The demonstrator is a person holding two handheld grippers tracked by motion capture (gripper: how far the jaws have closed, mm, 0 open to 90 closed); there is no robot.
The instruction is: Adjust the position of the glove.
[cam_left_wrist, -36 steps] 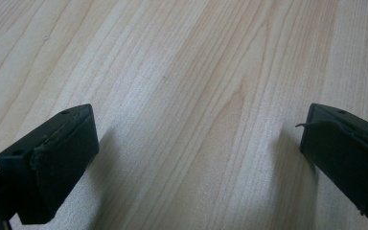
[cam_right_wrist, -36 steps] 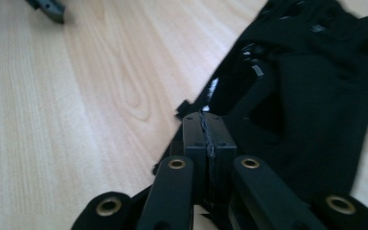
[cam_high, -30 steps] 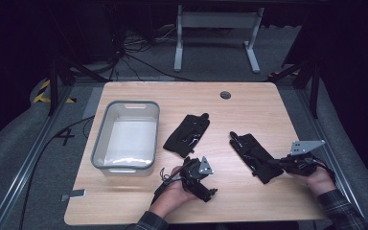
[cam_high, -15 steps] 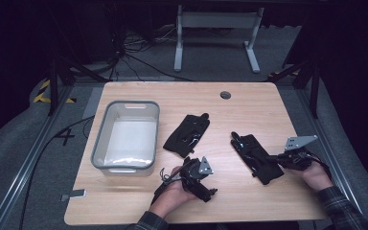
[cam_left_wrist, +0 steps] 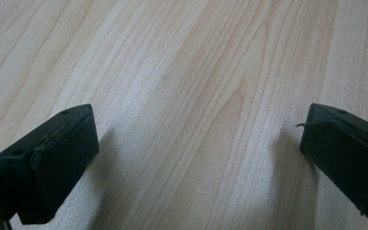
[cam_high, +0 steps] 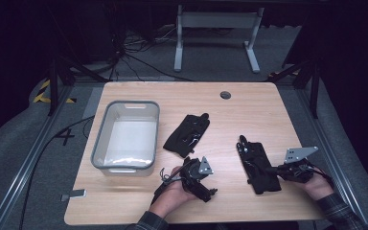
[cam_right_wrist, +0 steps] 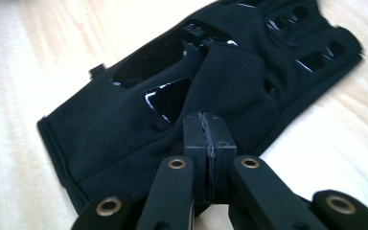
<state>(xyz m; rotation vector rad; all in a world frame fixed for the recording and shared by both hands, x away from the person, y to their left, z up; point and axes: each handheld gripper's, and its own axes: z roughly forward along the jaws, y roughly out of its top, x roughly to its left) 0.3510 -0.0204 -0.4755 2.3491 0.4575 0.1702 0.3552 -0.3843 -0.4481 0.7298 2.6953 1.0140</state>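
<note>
1. Two black gloves lie on the table (cam_high: pixel 249 103): one glove (cam_high: pixel 259 165) at the right, the second glove (cam_high: pixel 188 134) near the middle, well apart.
2. Right gripper (cam_right_wrist: pixel 208 129) rests on the right glove's cuff end, jaws pressed together; whether fabric is pinched between them cannot be told.
3. Left gripper (cam_high: pixel 206 187) lies near the front edge, below the second glove, jaws wide over bare wood.
4. Grey bin (cam_high: pixel 100 143) stands left of the second glove; nothing is seen in it.
5. Nothing lies between the gloves and the bin.
</note>
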